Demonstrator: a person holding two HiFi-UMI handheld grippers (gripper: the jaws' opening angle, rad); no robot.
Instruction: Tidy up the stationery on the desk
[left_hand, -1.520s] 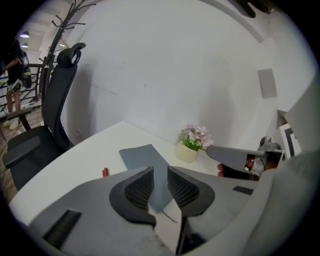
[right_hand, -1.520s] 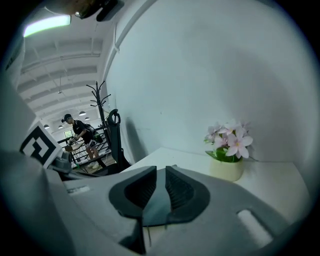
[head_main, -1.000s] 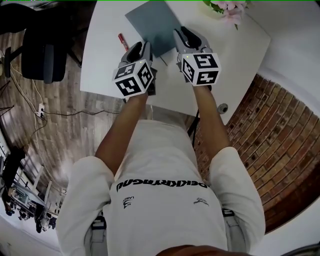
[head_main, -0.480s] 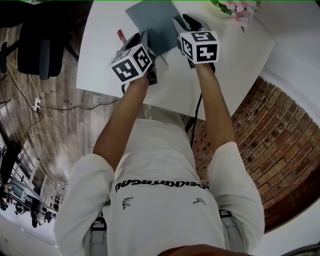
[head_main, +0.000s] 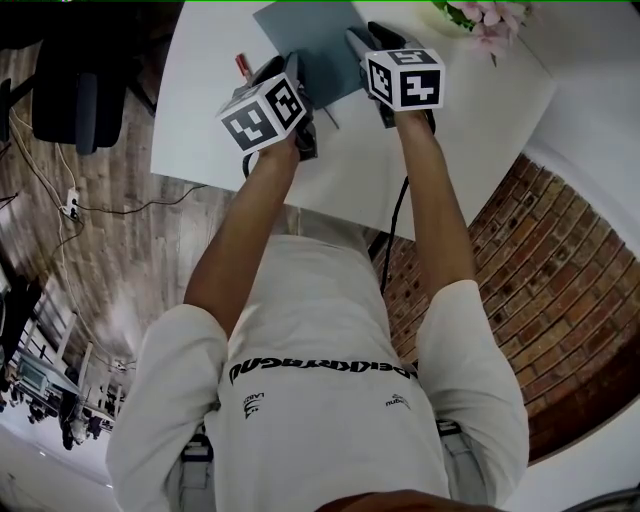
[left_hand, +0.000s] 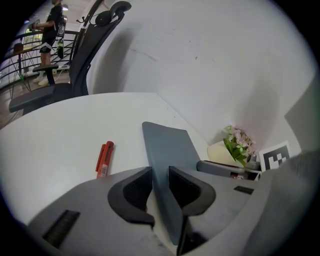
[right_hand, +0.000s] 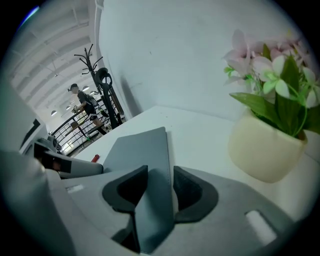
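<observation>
Desk (head_main: 210, 100), right gripper (right_hand: 159, 175) opening round probable folder (head_main: 310, 45)

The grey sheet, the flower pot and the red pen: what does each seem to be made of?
The grey sheet is probably thin plastic or stiff card, matte: thin edge, no shine. The flower pot may be ceramic or plastic: smooth, cream, dull. The red pen is likely plastic: even bright colour, a white label.
</observation>
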